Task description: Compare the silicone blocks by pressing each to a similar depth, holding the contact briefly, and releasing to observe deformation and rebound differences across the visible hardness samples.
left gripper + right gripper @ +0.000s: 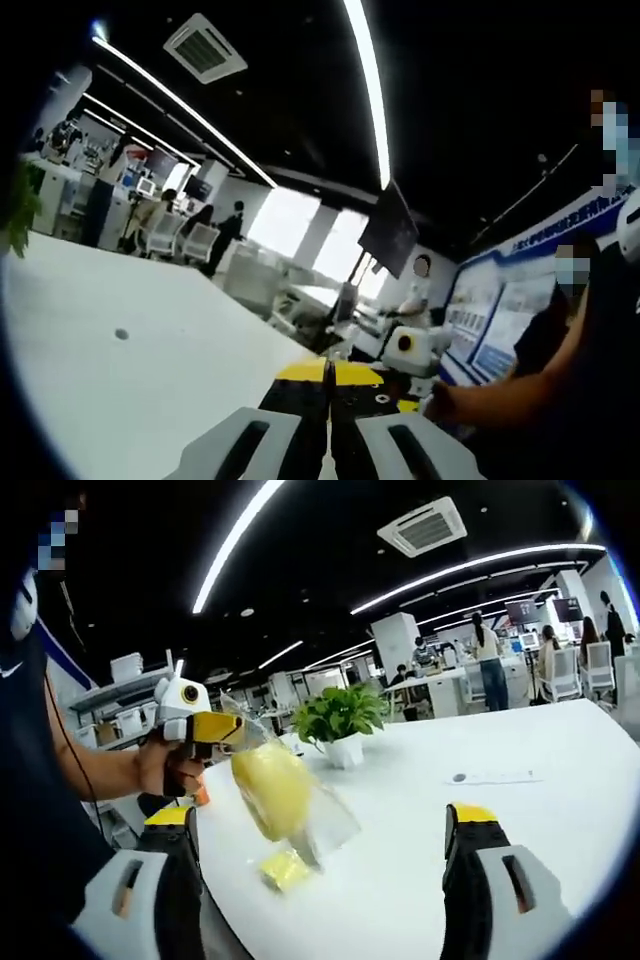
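Note:
A clear plastic bag [325,825] with a pale yellow silicone block [270,788] inside hangs above the white table [530,830]. My left gripper [232,732], held by a hand, is shut on the bag's top edge. In the left gripper view its yellow-tipped jaws [329,372] are pressed together. A smaller yellow block [285,868] lies on the table just under the bag. My right gripper [320,817] stands open, its jaws wide apart on either side of the hanging bag and nearer to the camera. Nothing is between its pads.
A potted green plant [340,725] stands on the table behind the bag. A flat sheet [490,777] lies further right. A person's arm [520,385] and dark body are at the right of the left gripper view. Desks with seated people line the background.

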`<state>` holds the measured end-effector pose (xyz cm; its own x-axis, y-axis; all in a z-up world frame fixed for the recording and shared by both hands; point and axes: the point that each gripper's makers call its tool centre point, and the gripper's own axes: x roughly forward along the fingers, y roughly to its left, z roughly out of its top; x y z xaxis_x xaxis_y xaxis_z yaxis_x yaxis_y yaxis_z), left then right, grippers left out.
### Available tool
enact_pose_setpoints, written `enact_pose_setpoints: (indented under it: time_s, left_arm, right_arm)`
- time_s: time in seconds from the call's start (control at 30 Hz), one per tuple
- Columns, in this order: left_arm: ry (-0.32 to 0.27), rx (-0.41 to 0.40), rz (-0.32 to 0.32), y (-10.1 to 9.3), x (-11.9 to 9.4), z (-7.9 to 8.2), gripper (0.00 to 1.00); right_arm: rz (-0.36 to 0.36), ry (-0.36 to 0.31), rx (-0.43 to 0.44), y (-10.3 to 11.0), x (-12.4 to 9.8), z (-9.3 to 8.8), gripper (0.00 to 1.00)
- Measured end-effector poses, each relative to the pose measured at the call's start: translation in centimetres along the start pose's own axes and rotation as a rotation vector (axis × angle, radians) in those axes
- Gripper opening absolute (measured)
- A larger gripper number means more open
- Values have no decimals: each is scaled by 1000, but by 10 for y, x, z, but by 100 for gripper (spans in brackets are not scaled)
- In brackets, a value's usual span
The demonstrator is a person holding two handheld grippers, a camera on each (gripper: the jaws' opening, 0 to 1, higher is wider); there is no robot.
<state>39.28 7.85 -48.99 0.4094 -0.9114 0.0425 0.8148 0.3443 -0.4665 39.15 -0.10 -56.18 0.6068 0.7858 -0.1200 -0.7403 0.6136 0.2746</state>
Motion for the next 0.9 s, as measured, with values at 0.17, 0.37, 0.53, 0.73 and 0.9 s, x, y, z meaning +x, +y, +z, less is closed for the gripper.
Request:
enact_pose_setpoints:
  time_s: [0.17,0.37,0.53,0.73,0.9]
  left_arm:
    - [6,-18,11,6,6,-7,0]
    - [25,-45,44,20,12,-26,0]
    - [39,-88,68,31,14,-46,0]
    - [28,-175,85,42,16,-65,0]
    - [41,-211,116,51,18,-83,0]
  right_arm:
    - [-47,43,25,-11,-11,-26,96]
    - [-77,55,43,-16,-19,-39,96]
    - [-116,62,51,-23,-27,-51,96]
    - [-141,83,83,-22,-36,-70,96]
    - [-152,86,88,-20,-40,-75,96]
